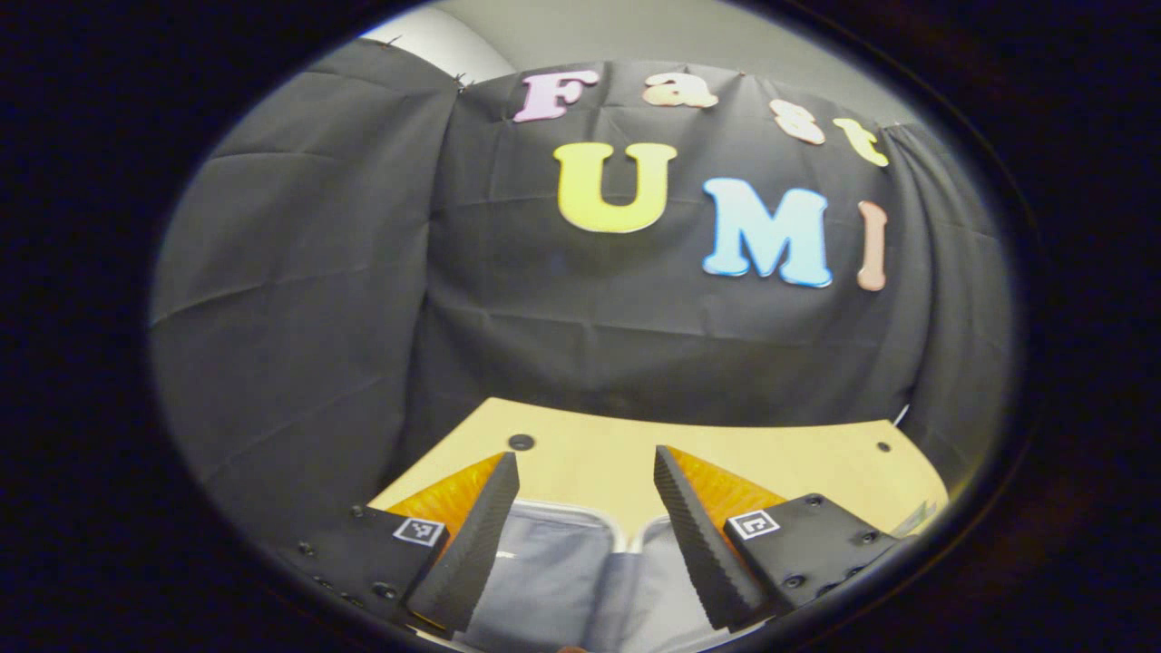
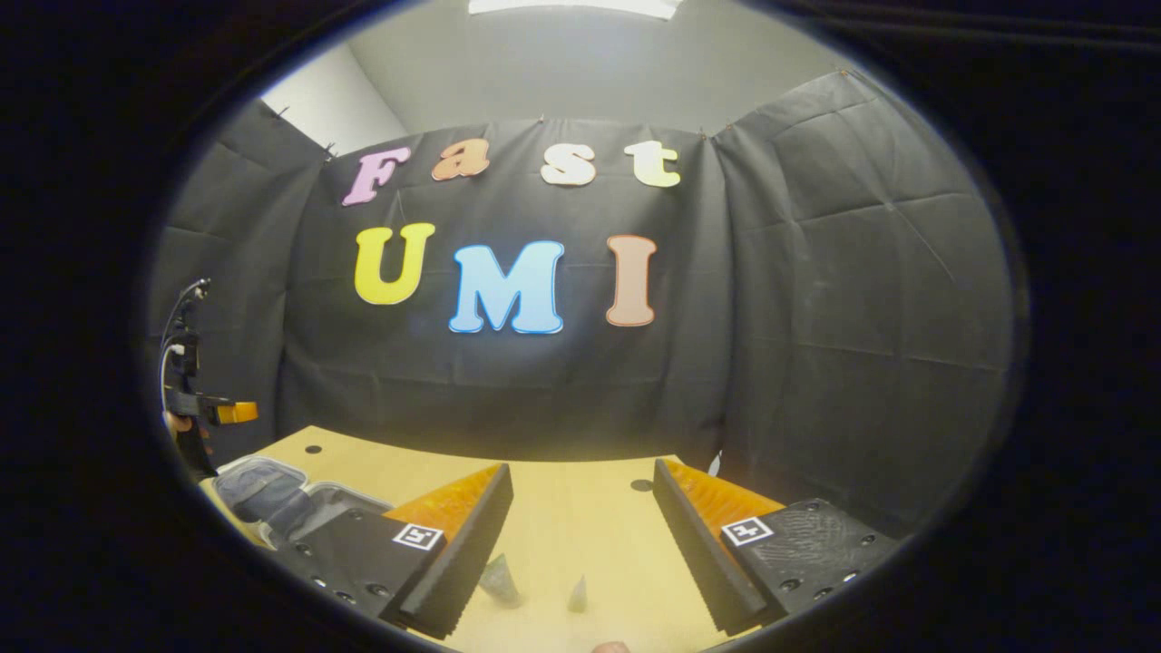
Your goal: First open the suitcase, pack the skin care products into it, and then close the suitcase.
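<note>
Two grippers: both held above the scene, each with fingers spread apart and nothing between them.
Tabletop (image 2: 580, 517): pale wood.
Suitcase (image 1: 562, 571): lies open on the tabletop, grey lining showing, directly under the left gripper (image 1: 585, 481).
Skin care products (image 2: 501, 579): two small items standing on the tabletop beneath the right gripper (image 2: 580, 494).

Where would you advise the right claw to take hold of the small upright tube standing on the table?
Grip the small tube across its tapered upper body, coming down from above: it stands upright on the table between the right claw's open fingers, clear of its neighbour.
</note>
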